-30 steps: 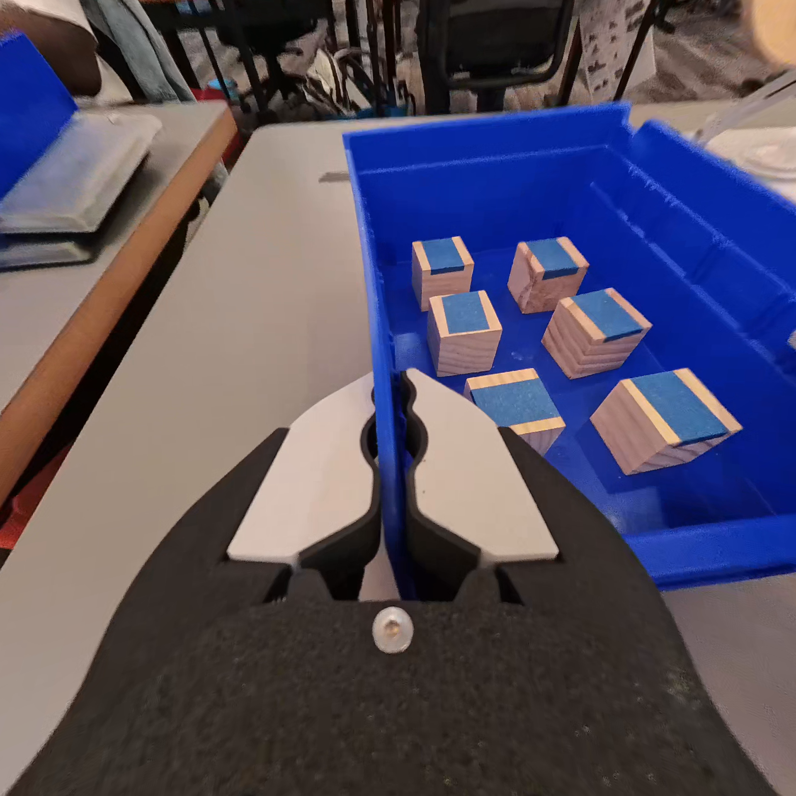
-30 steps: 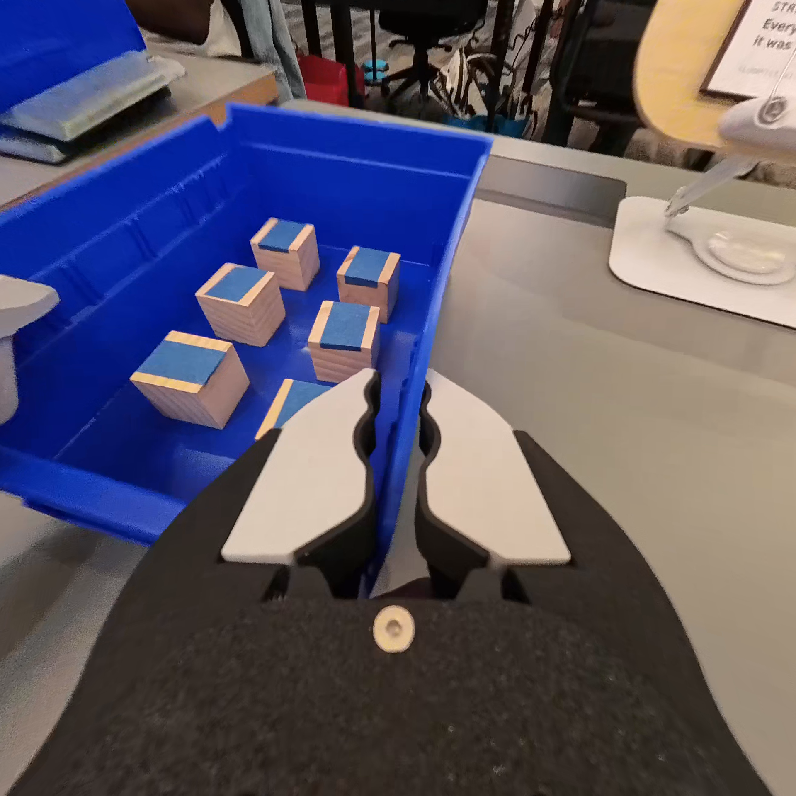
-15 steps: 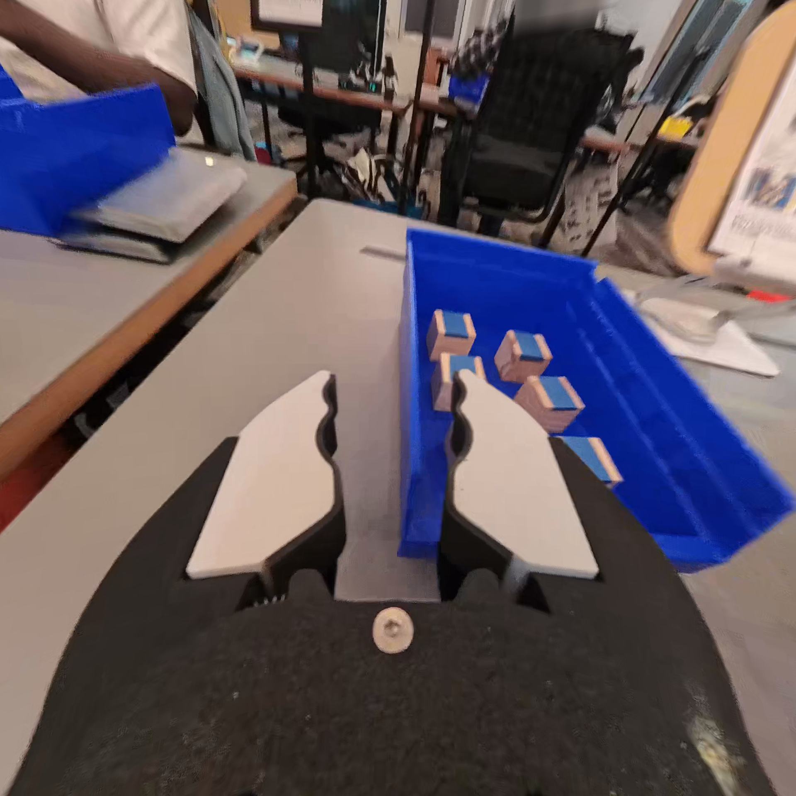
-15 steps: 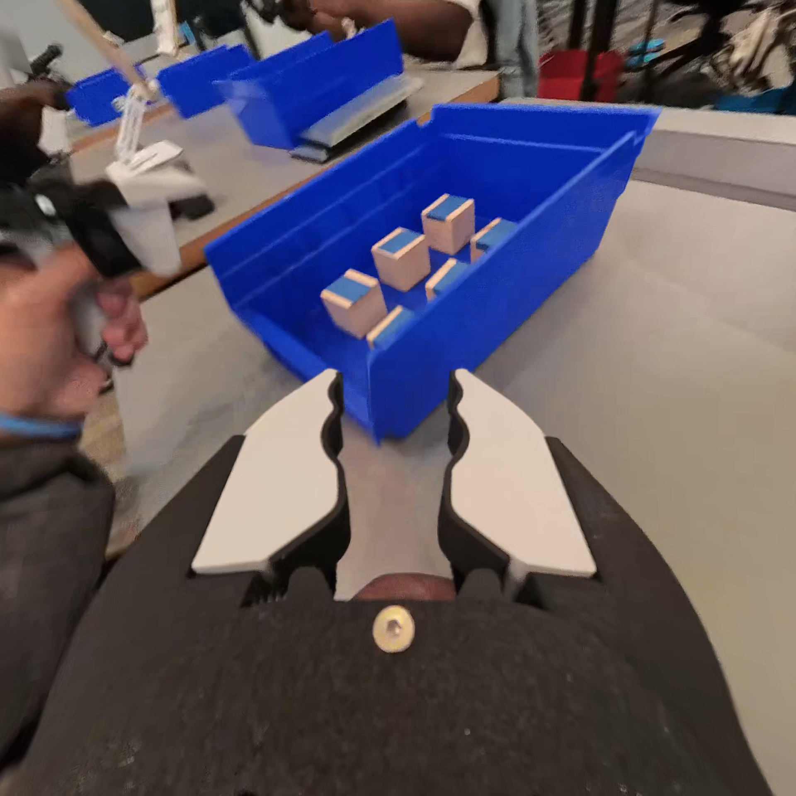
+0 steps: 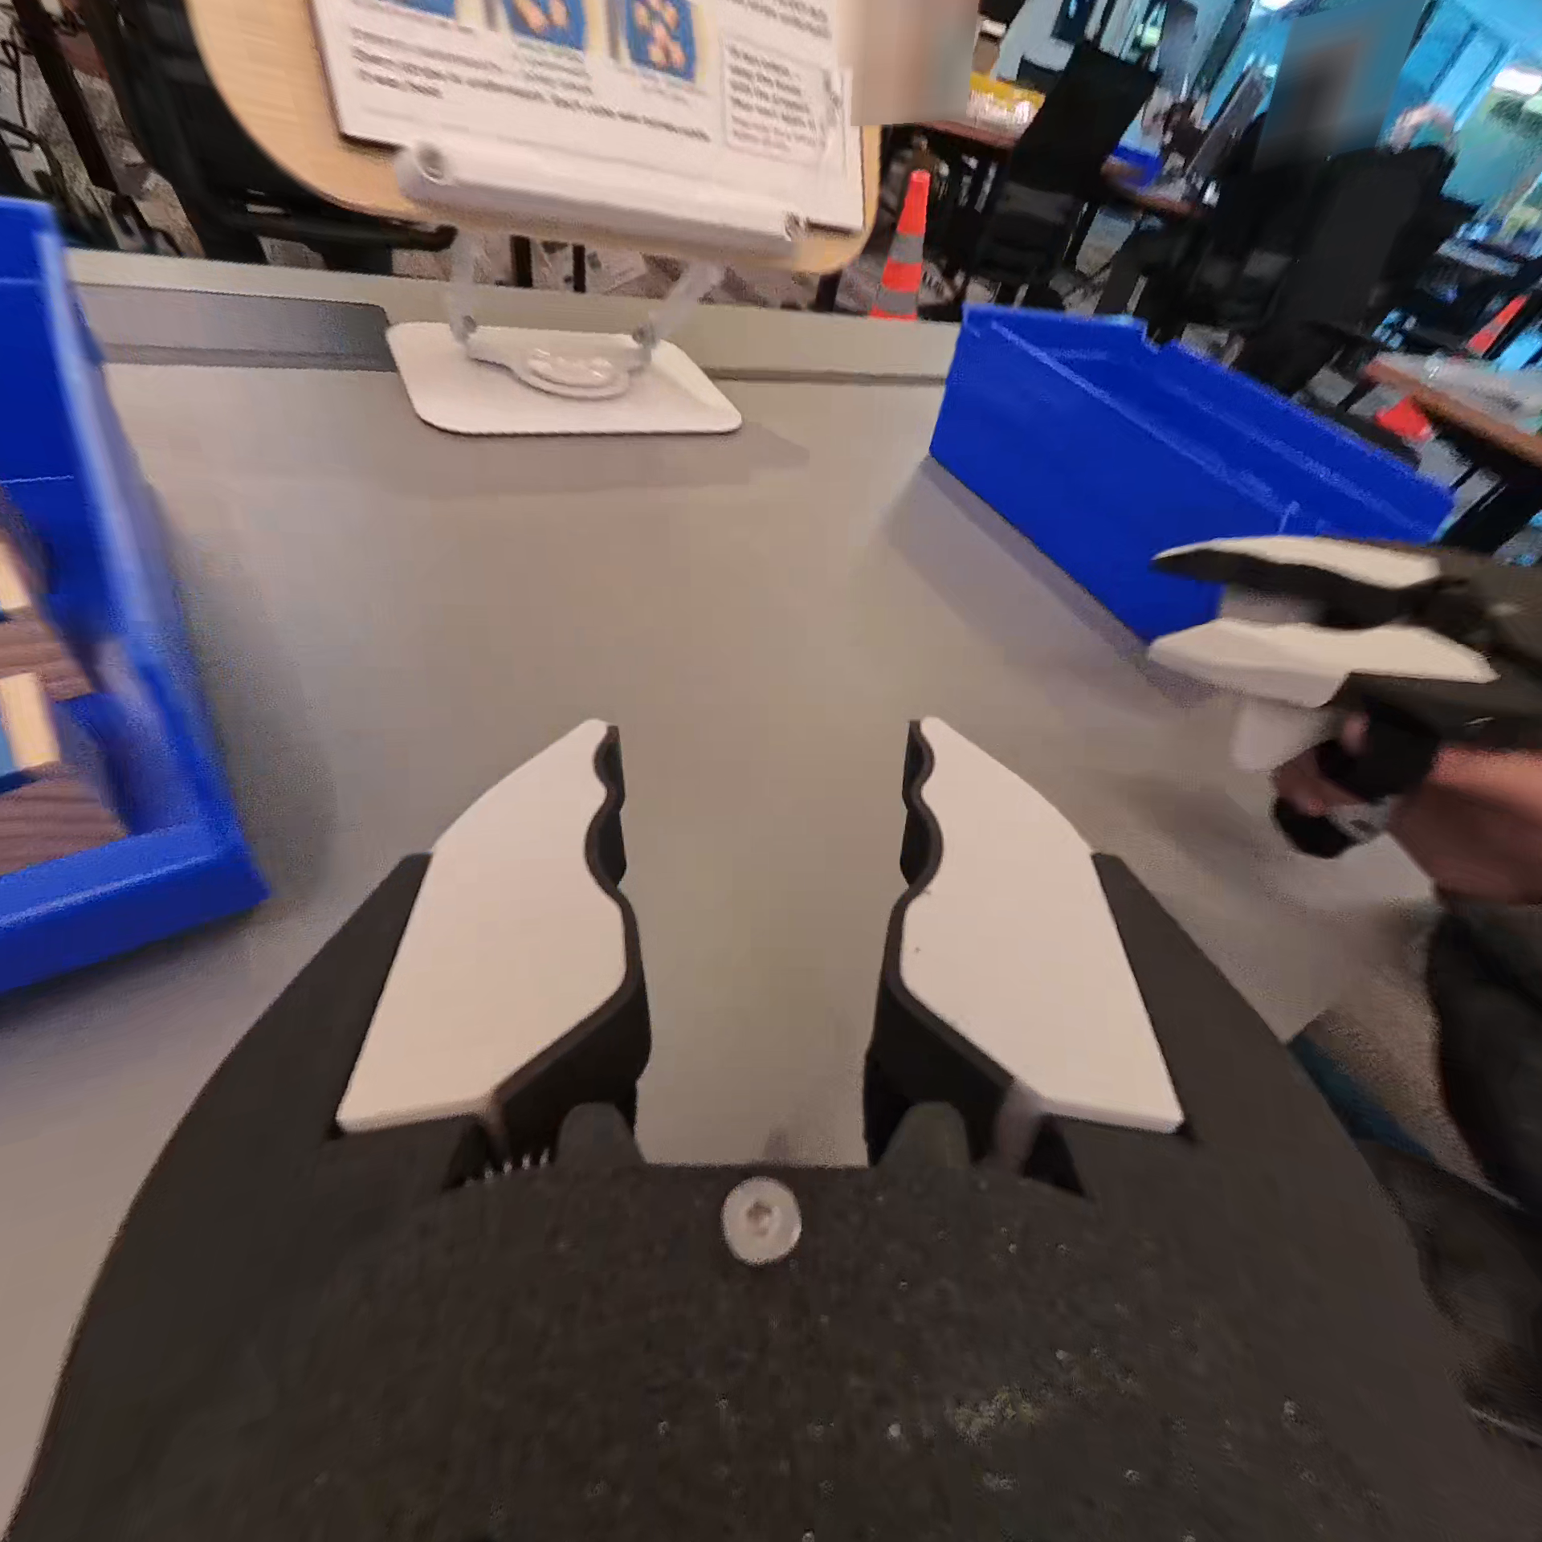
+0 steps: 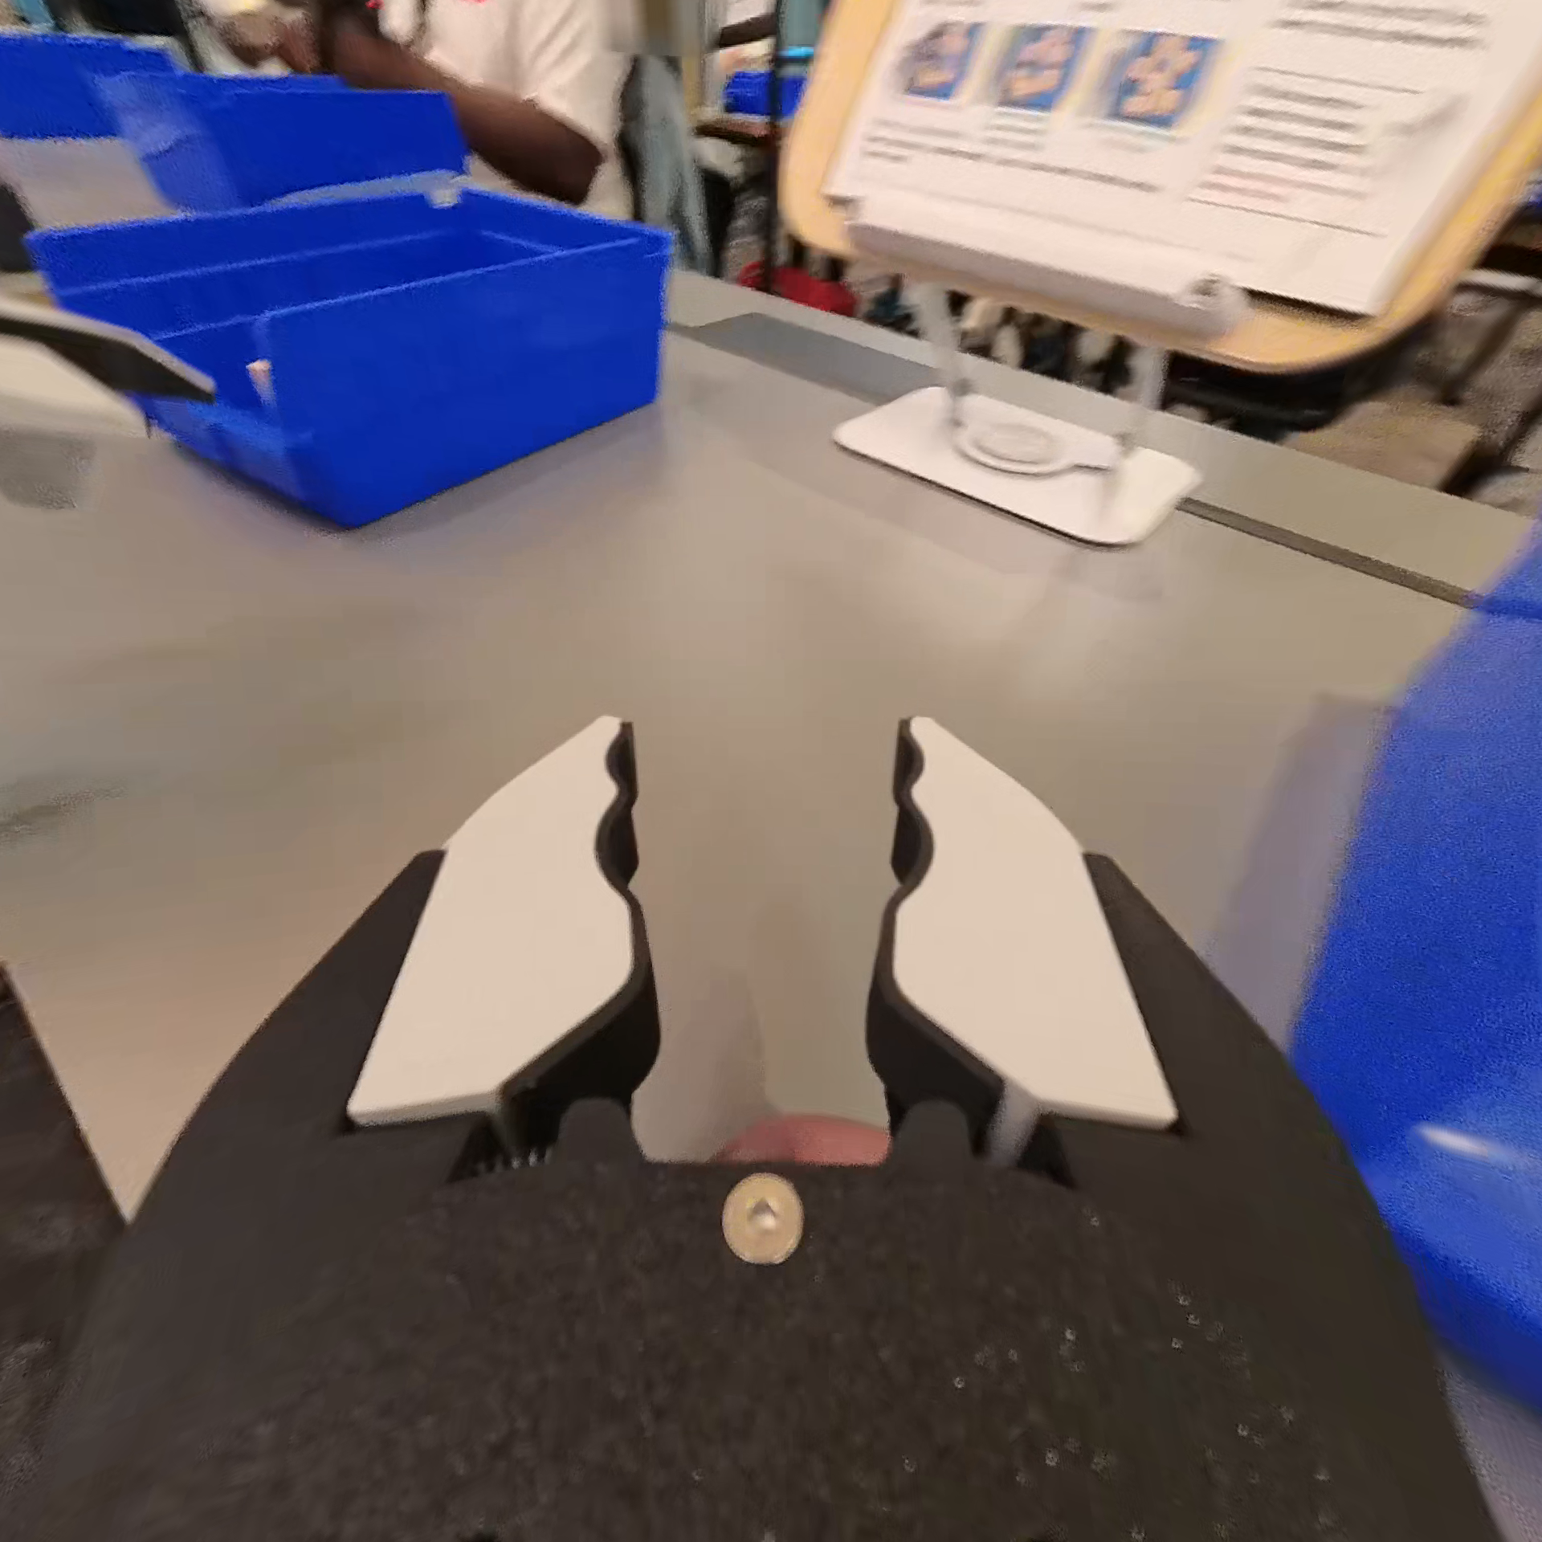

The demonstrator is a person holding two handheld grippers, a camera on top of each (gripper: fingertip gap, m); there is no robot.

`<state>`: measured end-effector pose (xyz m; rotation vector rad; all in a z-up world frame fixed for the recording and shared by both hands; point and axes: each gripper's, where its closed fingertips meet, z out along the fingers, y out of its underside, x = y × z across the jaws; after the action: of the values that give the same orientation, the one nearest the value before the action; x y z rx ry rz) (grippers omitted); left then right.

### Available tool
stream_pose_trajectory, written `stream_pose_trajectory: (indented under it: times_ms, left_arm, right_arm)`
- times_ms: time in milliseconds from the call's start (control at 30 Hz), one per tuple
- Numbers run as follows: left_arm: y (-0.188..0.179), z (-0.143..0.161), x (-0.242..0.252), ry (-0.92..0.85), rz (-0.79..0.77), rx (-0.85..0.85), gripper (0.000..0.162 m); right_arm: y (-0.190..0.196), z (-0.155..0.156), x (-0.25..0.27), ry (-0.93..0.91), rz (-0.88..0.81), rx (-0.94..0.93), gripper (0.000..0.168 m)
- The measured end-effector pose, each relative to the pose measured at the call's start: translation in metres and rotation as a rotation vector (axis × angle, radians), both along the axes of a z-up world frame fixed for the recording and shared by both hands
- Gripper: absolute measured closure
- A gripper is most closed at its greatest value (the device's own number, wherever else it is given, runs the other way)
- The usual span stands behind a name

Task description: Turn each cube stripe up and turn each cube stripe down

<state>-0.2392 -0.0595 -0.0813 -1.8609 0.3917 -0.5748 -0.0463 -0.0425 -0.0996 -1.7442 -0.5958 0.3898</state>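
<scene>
The left gripper (image 5: pixel 761 734) has its fingers spread wide over bare grey tabletop (image 5: pixel 667 584), holding and touching nothing. The right gripper (image 6: pixel 763 734) is likewise spread wide and empty above the tabletop. The cubes (image 5: pixel 25 709) sit inside the blue bin (image 5: pixel 125 901) at the tabletop's left edge; they are blurred, showing only pale wood and blue patches, so stripe direction cannot be told. A second blue bin (image 5: pixel 1151 467) stands toward the far right corner, behind the right gripper, and a white document stand (image 5: pixel 567 384) rests at the far edge.
</scene>
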Motion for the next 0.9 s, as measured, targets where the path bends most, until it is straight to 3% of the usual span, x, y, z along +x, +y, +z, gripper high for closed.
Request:
stream_pose_trajectory:
  times_ms: [133,267,433,900]
  left_arm:
    - [-0.009,-0.013,0.020,0.022,-0.057,0.020,0.099]
    - [-0.010,-0.015,-0.004,0.035,-0.017,0.049,0.099]
    - [-0.010,-0.011,-0.022,-0.053,0.005,0.012,0.098]
    - [-0.009,-0.027,-0.014,0.027,-0.019,-0.012,0.099]
  right_arm:
    - [-0.019,0.018,0.034,0.147,-0.067,0.124,0.114]
    - [-0.021,0.026,0.033,0.137,-0.043,0.115,0.116]
    - [-0.016,0.016,0.036,0.109,-0.062,0.101,0.115]
    - [-0.013,0.006,0.031,0.094,-0.060,0.084,0.117]
